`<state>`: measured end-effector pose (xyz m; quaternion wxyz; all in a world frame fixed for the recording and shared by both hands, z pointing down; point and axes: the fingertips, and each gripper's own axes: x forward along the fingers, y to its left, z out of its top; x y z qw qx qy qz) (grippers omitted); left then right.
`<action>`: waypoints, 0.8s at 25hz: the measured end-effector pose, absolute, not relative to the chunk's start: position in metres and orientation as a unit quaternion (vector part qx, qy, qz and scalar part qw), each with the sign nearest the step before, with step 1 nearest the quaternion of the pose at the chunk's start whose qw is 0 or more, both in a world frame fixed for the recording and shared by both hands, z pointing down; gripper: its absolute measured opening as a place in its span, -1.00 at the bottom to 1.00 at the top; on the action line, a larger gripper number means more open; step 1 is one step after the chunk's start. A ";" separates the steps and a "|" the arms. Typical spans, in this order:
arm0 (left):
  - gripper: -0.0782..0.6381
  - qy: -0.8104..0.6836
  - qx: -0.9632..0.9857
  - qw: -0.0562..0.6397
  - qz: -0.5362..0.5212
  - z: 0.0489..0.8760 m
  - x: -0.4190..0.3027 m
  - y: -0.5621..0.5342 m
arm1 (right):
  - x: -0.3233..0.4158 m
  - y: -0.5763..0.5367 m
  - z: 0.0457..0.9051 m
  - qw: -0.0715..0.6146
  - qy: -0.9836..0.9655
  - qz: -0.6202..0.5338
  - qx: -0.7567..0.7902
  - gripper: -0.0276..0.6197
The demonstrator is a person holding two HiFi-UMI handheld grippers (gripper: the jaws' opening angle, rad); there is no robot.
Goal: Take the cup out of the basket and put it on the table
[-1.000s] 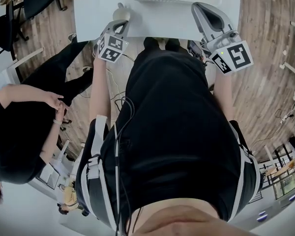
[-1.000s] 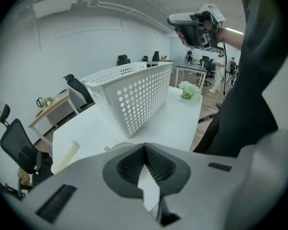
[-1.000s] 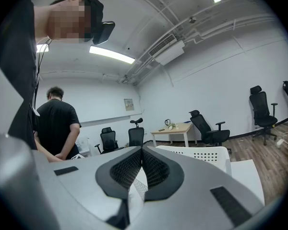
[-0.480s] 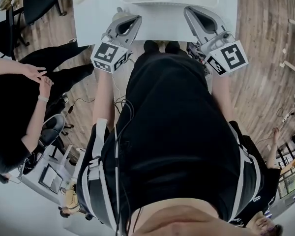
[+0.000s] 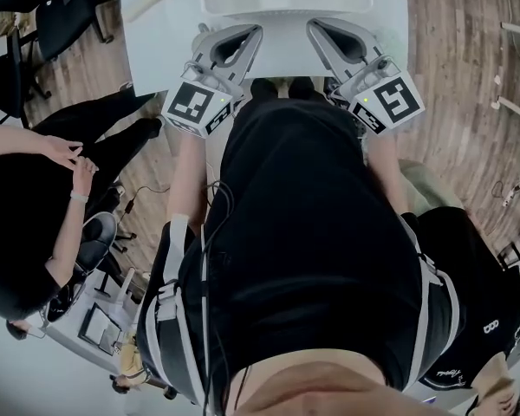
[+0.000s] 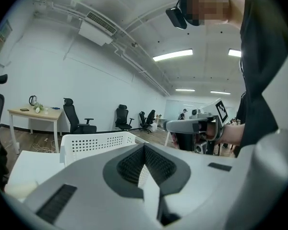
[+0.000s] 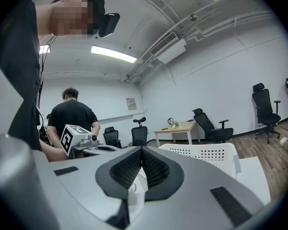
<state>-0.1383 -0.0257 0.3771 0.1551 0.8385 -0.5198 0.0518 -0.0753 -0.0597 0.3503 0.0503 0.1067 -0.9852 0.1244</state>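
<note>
Both tools shut and empty in front of the basket; left tool had come up.
A second earlier the left tool (image 5: 247,35) hung lower, off the counter (image 5: 156,42) edge. It had since risen level with the right tool (image 5: 316,31), which had hardly moved. Both had their jaws pressed together with nothing between them. The white basket (image 5: 243,7) stood on the counter just ahead of both tool tips. The cup could not be made out: the basket's inside was cut off in the head view and hidden behind the jaws in both gripper views.
</note>
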 end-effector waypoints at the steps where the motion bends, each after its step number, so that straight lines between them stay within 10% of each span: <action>1: -0.73 -0.518 0.840 0.151 0.050 0.374 -0.136 -0.028 | -0.075 -0.059 0.350 0.050 -0.985 0.125 0.107 -0.86; 20: -0.73 -0.520 0.843 0.135 0.032 0.348 -0.123 -0.046 | -0.074 -0.081 0.360 0.084 -0.984 0.106 0.114 -0.86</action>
